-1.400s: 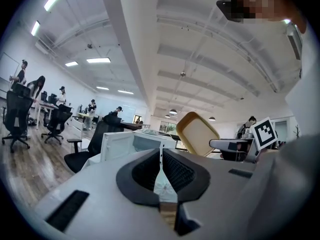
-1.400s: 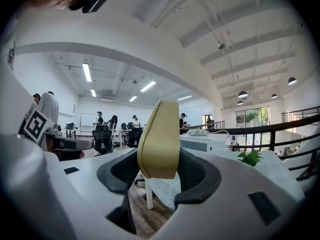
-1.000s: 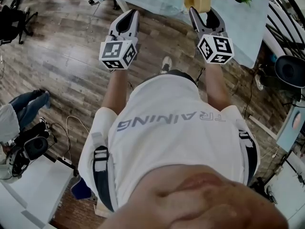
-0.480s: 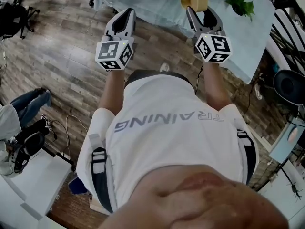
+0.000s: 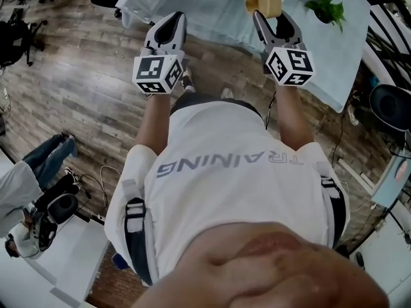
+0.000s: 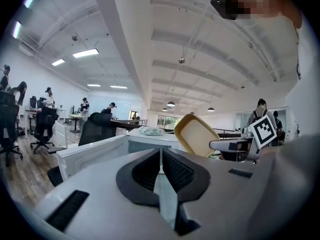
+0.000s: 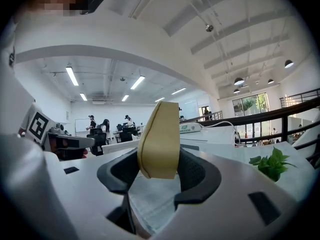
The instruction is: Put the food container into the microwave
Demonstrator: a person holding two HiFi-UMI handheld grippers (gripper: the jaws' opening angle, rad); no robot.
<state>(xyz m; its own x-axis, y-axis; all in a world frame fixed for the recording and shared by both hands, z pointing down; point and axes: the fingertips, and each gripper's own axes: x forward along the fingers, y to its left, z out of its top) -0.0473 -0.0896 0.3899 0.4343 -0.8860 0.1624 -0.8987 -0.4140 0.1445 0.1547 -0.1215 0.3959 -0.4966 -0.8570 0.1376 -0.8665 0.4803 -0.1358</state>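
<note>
Right gripper view has the food container (image 7: 160, 136) pinched on edge in my right gripper (image 5: 273, 19), standing tall just past the bench's (image 5: 212, 8) near edge, with my left gripper (image 6: 161, 160) alongside it, nearly closed on nothing, so the right hand does the carrying, though I can't pick out the microwave.

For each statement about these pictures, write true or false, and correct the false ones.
1. The right gripper is shut on the container. True.
2. The left gripper also grips the container. False: its jaws are together with nothing between them.
3. Green leaves are on the table. True.
4. The container lies flat on the table. False: it is held up on edge between the right gripper's jaws.
</note>
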